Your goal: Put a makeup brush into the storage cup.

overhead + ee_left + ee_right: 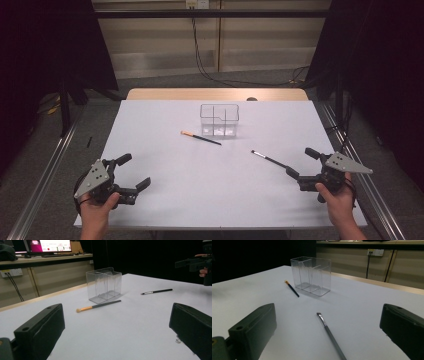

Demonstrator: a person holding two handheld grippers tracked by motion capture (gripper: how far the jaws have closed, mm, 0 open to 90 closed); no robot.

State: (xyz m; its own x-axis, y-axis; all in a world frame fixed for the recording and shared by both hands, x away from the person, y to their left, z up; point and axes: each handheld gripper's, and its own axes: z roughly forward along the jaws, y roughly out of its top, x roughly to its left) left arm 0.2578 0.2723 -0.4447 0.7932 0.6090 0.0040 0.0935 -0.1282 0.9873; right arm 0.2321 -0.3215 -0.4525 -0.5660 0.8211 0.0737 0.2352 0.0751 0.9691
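Both grippers are sitting low in the high view, one at each bottom corner, and nothing is in hand. The left gripper (134,172) is resting at the lower left with its jaws spread wide apart and nothing between them; the right gripper (299,162) is doing the same at the lower right, jaws wide and empty, angled in toward the middle of the frame.

The clear organiser (219,120) is standing upright just above the centre of the high view, its dividers splitting it into compartments, every one of them looking bare. My guess is that it is waiting there as the place for the brushes to go.

Two brushes are lying flat on the white table (165,125). The orange-tipped brush (200,138) is lying just below and left of the organiser, close to its front wall but apart from it; in the left gripper view it is sitting mid-frame, right down the line of those open jaws. The slim dark brush (268,158) is lying right of centre, its handle end almost reaching the right gripper. In the right gripper view it is running up from the bottom edge between the two jaws, bristle end pointing away.

So each gripper seems to be facing its nearest brush, jaws parted ready for a pick, the right one looking the closer.
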